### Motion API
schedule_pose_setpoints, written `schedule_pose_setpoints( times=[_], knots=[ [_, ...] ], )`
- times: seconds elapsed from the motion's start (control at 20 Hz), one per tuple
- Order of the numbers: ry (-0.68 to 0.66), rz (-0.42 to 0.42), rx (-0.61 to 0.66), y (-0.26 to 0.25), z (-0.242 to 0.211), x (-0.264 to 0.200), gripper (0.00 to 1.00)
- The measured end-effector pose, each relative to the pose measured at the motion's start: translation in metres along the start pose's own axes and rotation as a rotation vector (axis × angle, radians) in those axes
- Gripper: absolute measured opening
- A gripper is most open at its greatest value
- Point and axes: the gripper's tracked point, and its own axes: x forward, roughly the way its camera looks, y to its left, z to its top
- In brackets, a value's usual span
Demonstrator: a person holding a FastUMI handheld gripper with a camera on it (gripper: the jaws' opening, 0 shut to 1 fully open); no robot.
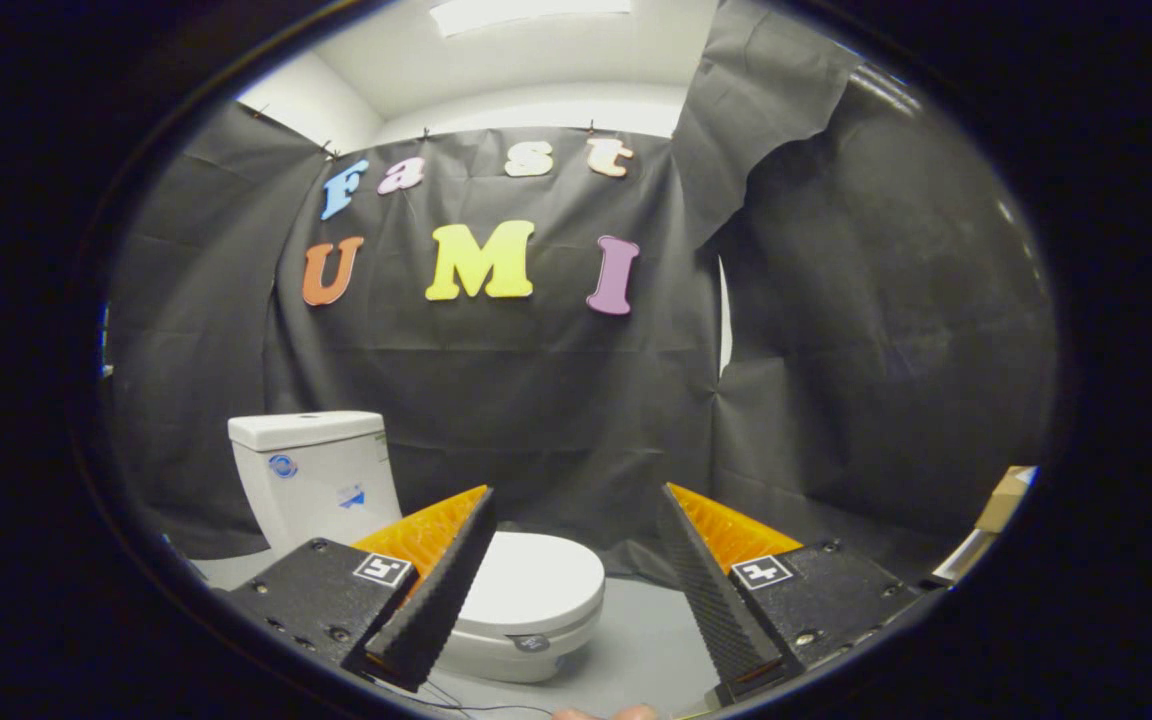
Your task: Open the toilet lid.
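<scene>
The booth wall [556, 400], a black cloth, closes off the scene behind and to both sides, and a pale floor [636, 640] runs beneath it. On that floor stands the toilet [496, 610], a white unit set low and ahead of the fingers, lying mostly behind the left finger and reaching into the gap between the two. Its tank [311, 480] rises at the rear, just in front of the cloth, with its cover in place. The toilet lid [536, 580] lies flat and closed on the seat, so the task is judged not yet begun. The lid appears to be a smooth, rigid moulded part: expect it to be stiff, fairly light, slick to grip, and hinged at the tank end. The recommended hold is therefore the front lip, farthest from the hinge, taken from below the overhang or pinched across the edge; a grip on the glossy top face is likely to slide. Raise it in an arc toward the tank and do not let it slam against the porcelain. A small round badge [528, 643] sits on the front of the bowl under the lip. The gripper [576, 520] is spread wide with nothing between its fingers, well short of the lid.
</scene>
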Motion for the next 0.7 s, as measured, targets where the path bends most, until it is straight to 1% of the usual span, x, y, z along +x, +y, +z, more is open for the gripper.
schedule_pose_setpoints(
  times=[0.15,0.25,0.45,0.55,0.7],
  knots=[
    [0.002,-0.001,-0.002,0.001,-0.003,0.002,1.0],
    [-0.006,-0.022,0.007,-0.005,-0.004,0.004,1.0],
    [0.032,-0.036,0.045,-0.006,-0.019,0.007,1.0],
    [0.029,-0.034,0.045,-0.003,-0.019,0.008,1.0],
    [0.051,0.004,0.07,0.012,-0.026,0.008,1.0]
  ],
)
